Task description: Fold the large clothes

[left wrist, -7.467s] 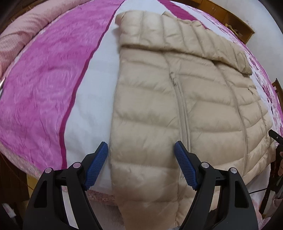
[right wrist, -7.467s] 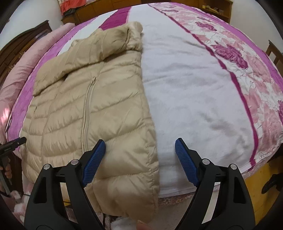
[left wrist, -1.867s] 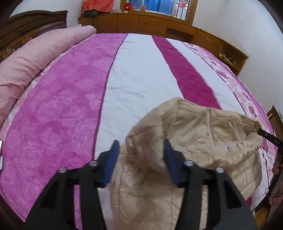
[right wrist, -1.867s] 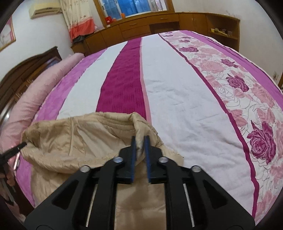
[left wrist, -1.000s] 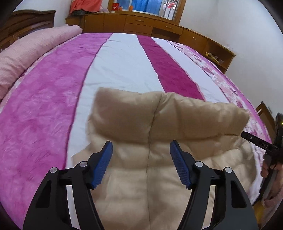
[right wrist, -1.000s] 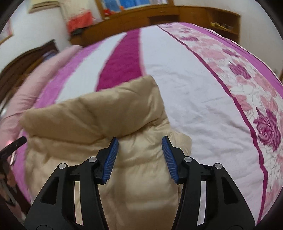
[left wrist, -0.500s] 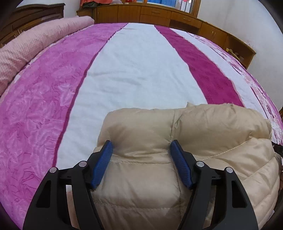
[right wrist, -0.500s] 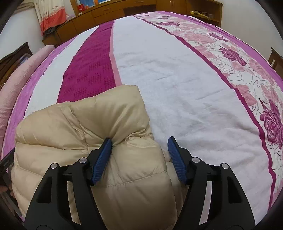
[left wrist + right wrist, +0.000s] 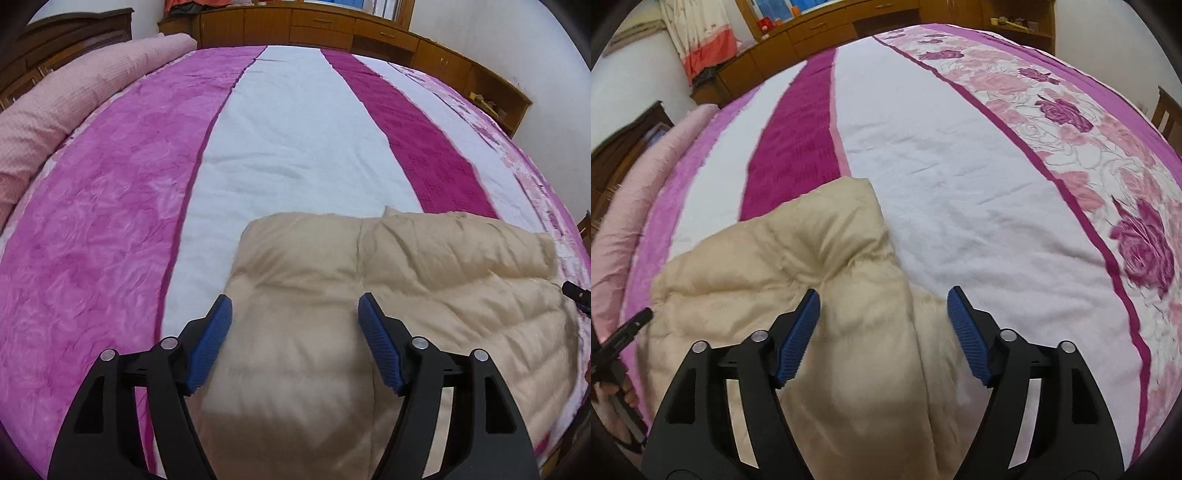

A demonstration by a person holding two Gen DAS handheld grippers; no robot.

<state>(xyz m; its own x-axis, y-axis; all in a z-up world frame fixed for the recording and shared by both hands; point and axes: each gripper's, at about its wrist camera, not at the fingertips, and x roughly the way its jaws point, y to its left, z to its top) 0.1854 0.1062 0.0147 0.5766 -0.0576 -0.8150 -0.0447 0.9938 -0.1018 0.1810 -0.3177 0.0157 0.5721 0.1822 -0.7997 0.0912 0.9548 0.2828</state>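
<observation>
A beige puffer jacket (image 9: 369, 295) lies folded over on itself at the near edge of the bed, its rounded fold line facing away from me. It also shows in the right wrist view (image 9: 812, 295). My left gripper (image 9: 293, 314) is open and empty, hovering over the jacket's left part. My right gripper (image 9: 882, 314) is open and empty over the jacket's right edge, one finger above the white bedspread. The right gripper's tip (image 9: 574, 291) shows at the far right of the left wrist view.
The bed (image 9: 295, 147) has a pink, white and magenta striped cover with a rose border (image 9: 1108, 184) on the right. A rolled pink quilt (image 9: 74, 99) lies along the left side. Wooden cabinets (image 9: 351, 26) stand behind the bed.
Both grippers, open, have pulled back slightly from the folded jacket. The jacket lies a little flatter and has not been gripped.
</observation>
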